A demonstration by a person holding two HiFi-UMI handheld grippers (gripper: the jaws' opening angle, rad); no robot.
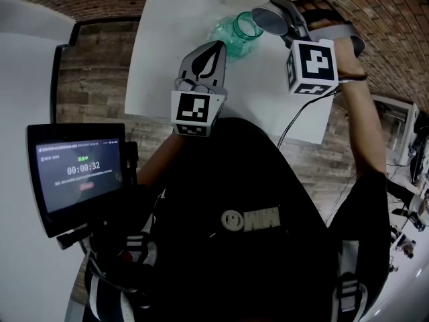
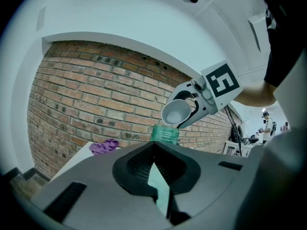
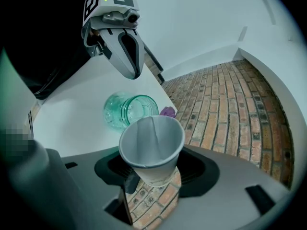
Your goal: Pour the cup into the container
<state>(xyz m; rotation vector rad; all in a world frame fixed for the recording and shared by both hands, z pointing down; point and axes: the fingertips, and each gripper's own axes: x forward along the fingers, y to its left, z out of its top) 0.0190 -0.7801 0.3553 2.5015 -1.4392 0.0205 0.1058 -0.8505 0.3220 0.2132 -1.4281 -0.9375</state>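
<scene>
Two grippers meet over the table (image 1: pixel 167 79) in the head view. The right gripper (image 1: pixel 271 20) clamps the cup (image 1: pixel 265 17), tipped with its lip just above the jar (image 1: pixel 238 32). The left gripper (image 1: pixel 216 47), jaws together on nothing, points at the jar's near side.

Left gripper view: the jar stands upright just beyond the tips, with the cup's mouth tilted over its neck.

Right gripper view: the jar's mouth lies ahead of and below the cup's rim, so I judge further tipping would pour straight in.

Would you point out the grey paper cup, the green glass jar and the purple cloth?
grey paper cup (image 3: pixel 152 143): right gripper view, inner wall.
green glass jar (image 3: pixel 117 111): right gripper view, wall.
purple cloth (image 2: pixel 104 146): left gripper view, middle.
</scene>
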